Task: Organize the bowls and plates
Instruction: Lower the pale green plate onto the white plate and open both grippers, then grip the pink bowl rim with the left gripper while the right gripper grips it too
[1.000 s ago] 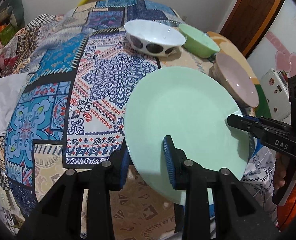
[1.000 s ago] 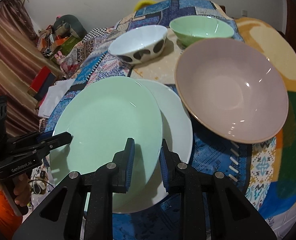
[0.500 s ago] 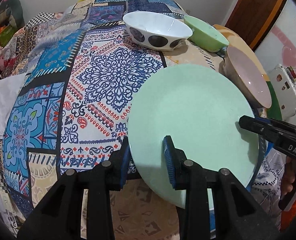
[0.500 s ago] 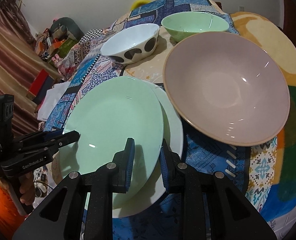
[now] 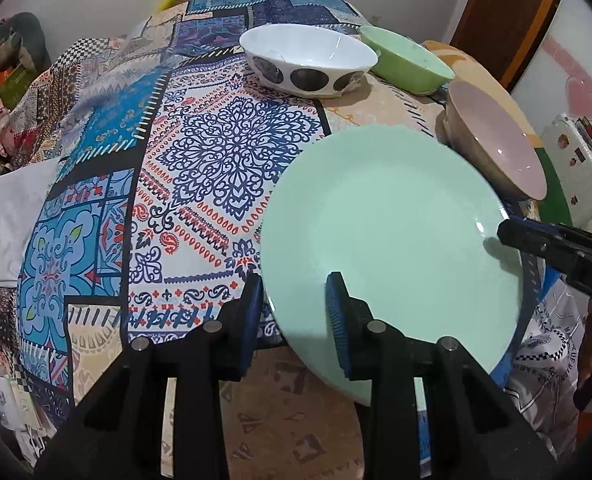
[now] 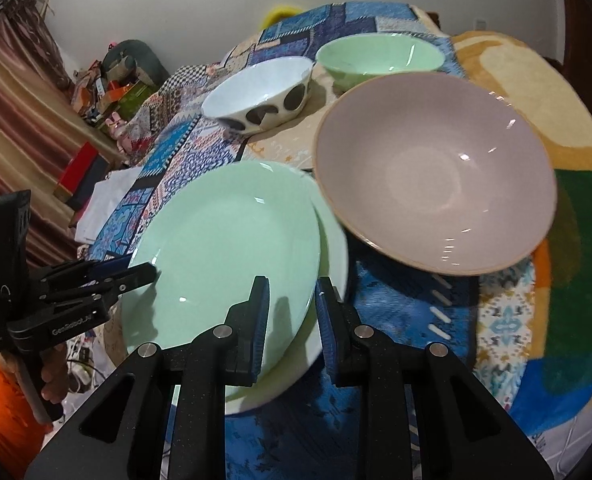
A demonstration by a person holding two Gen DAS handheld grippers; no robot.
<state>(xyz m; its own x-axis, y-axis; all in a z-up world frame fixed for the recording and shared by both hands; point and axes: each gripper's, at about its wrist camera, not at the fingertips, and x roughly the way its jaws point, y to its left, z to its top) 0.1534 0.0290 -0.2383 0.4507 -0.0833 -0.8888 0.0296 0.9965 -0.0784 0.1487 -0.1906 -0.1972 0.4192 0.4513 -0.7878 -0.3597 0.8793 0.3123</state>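
Both grippers hold a mint-green plate [image 5: 392, 240] by opposite rims, tilted just above the table. My left gripper [image 5: 293, 308] is shut on its near-left edge, and in the right wrist view it [image 6: 135, 276] grips the plate's far-left rim. My right gripper [image 6: 291, 320] is shut on the green plate [image 6: 223, 248], which lies over a white plate [image 6: 334, 268] so that only the white rim shows. A large pink bowl [image 6: 436, 168] stands right of the plates. Behind are a white bowl with dark spots [image 6: 259, 92] and a green bowl [image 6: 380, 58].
A patterned cloth [image 5: 215, 152] covers the table. A folded white cloth [image 5: 7, 208] lies off its left side. A white appliance [image 5: 580, 168] and a brown door stand to the right. The table's edge drops away just under both grippers.
The green plate has shifted slightly right, further over the white plate, so less of the white rim shows. Both grippers keep their hold.
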